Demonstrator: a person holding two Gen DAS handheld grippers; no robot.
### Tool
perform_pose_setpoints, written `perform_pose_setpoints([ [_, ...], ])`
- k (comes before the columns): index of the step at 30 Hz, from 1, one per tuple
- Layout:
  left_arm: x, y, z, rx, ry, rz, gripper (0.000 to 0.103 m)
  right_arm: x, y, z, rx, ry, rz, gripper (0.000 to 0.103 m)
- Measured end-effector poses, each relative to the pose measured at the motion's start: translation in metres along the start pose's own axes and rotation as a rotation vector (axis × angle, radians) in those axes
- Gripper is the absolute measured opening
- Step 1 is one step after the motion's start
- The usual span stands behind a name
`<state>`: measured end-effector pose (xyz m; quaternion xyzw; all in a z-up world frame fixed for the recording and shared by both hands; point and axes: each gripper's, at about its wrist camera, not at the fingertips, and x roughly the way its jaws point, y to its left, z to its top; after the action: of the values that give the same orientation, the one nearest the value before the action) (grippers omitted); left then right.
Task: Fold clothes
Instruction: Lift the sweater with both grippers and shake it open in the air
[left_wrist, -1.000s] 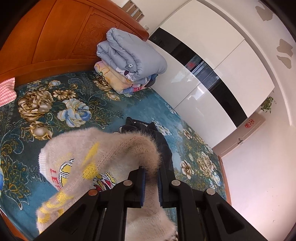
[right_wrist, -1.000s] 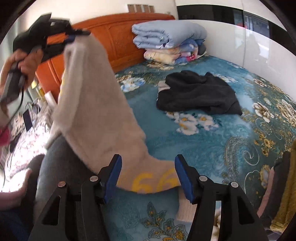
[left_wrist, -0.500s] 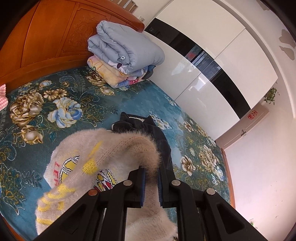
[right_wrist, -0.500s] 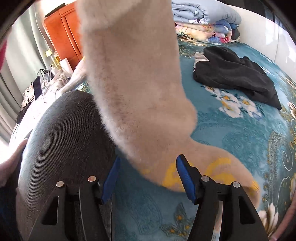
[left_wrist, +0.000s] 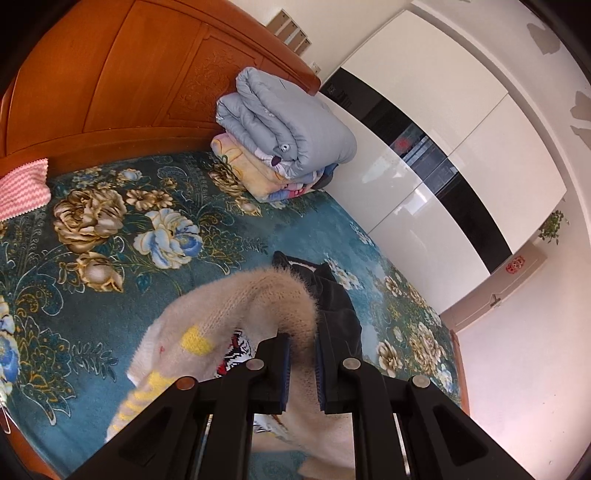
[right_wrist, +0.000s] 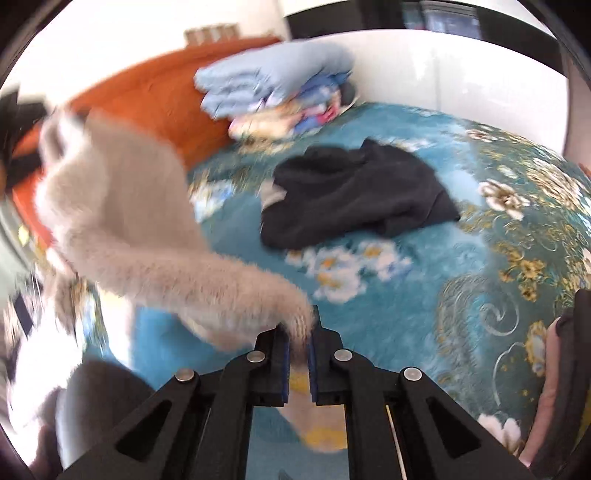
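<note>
Right wrist view: motion blur covers most of the frame. The folded quilt stack (right_wrist: 273, 85) at upper centre shows no readable pattern. The beige sweater (right_wrist: 122, 206) smears toward the upper left, where a dark shape at the frame edge cannot be identified. Items at the left edge and lower left are blurred beyond recognition. A dark and pink object (right_wrist: 565, 369) is cut off by the right edge.

Left wrist view: the black garment (left_wrist: 338, 306) at centre is partly hidden behind the sweater (left_wrist: 236, 314) and the left gripper (left_wrist: 303, 365). The sweater's printed motif is mostly covered. A pink zigzag cloth (left_wrist: 22, 188) is cut off by the left edge.
</note>
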<state>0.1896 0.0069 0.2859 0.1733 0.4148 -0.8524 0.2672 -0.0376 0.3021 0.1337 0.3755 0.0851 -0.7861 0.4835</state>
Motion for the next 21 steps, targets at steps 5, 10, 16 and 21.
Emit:
perform_pose_setpoints([
  [5, -0.042, 0.006, 0.007, -0.001, -0.073, -0.035, 0.011, -0.052, 0.010, 0.050, -0.044, -0.176, -0.014, 0.007],
  [10, -0.087, -0.005, 0.006, 0.044, -0.139, -0.100, 0.011, -0.110, 0.026, 0.075, -0.088, -0.330, -0.011, 0.007],
  [16, -0.171, -0.031, 0.001, 0.091, -0.239, -0.240, 0.011, -0.192, 0.041, 0.086, -0.113, -0.485, 0.015, 0.007],
  [21, -0.251, -0.058, 0.012, 0.144, -0.204, -0.295, 0.011, -0.276, 0.058, 0.085, -0.167, -0.547, 0.096, 0.007],
])
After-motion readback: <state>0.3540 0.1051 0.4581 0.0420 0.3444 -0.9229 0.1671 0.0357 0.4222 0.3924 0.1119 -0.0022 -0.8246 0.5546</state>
